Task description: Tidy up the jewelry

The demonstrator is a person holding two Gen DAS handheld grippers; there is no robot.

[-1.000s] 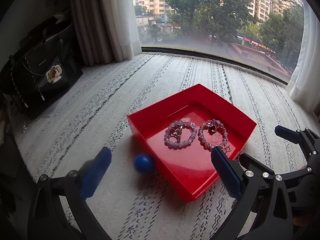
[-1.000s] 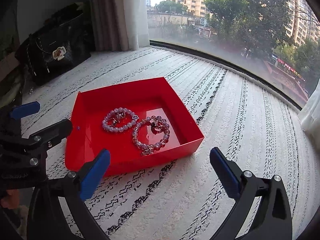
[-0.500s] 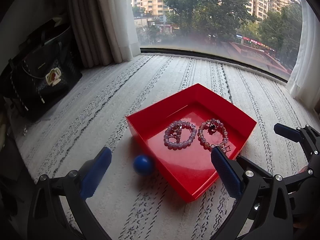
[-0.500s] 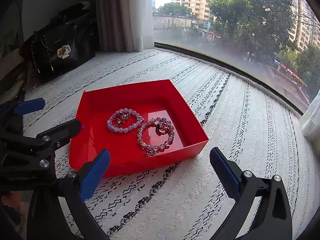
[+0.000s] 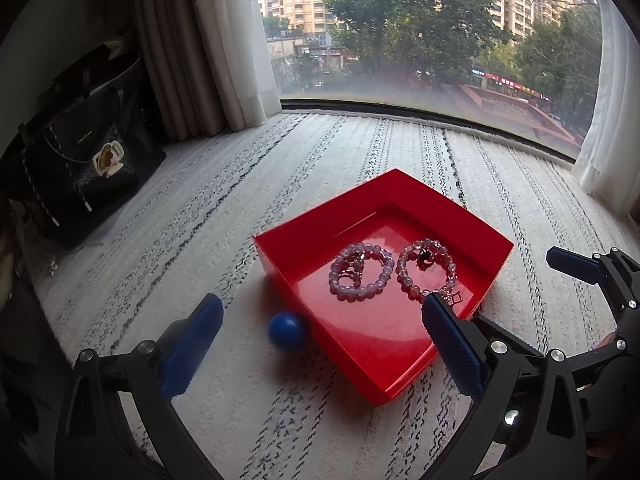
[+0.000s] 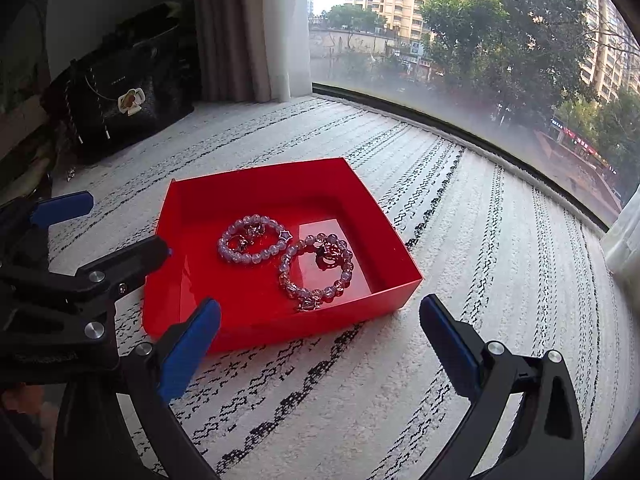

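- Two bead bracelets lie flat and side by side on the floor of a red tray (image 5: 360, 376): a pale purple bracelet (image 5: 360, 271) on the left and a pinker bracelet (image 5: 426, 270) with a small metal clasp on the right; whether they touch cannot be told.
- The tray is glossy, square and low-walled, with one corner pointing toward the window; its floor near the bracelets is bare.
- A smooth blue ball (image 5: 287, 331) sits just beside the tray's near-left wall.
- All rest on a white ribbed rug (image 6: 480, 280) with broken black stripes, open on every side.
- The left gripper (image 5: 320, 344) and right gripper (image 6: 320, 346) hang above the rug, jaws wide and holding nothing.
- A black handbag (image 6: 120, 96) stands far left by the curtains (image 5: 224, 40).
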